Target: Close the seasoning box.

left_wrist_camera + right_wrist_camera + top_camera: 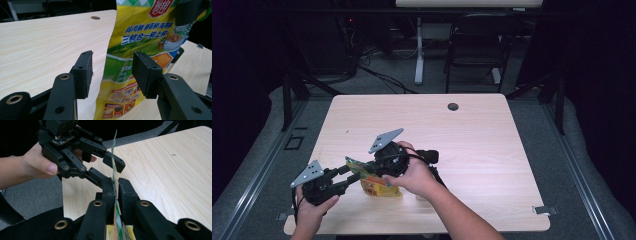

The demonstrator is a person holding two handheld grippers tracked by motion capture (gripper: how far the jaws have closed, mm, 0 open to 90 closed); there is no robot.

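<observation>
- A yellow and green snack bag (373, 181) stands on edge at the lower left of the high view, on the pale wooden worktop (472, 145), close to the near edge.
- The right hand-held gripper (117, 188) has the bag's top edge between its black jaws. In the right gripper view the pads sit very close on either side of the thin film, but a sliver of gap shows, so the grip looks slack rather than firm; I judge the jaws to be apart, not pressing.
- The left hand-held gripper (112, 72) is open. In the left gripper view its two pads stand well apart, one to the left of the bag (140, 50) and one in front of its printed face, neither touching it.
- The left hand (314, 210) comes in from the bottom left corner of the high view; the right hand (412, 175) crosses over in front of the bag.
- Handling, as a judgement: the bag is light, thin and floppy, with a glossy printed skin that is likely to slip between hard pads. It bends along its length and will not stay upright unaided.
- Best hold, as a judgement: the flat sealed strip at the top or a side seam, where the film is doubled and stiffer. A pinch on the puffed middle would crush the contents or slide off.
</observation>
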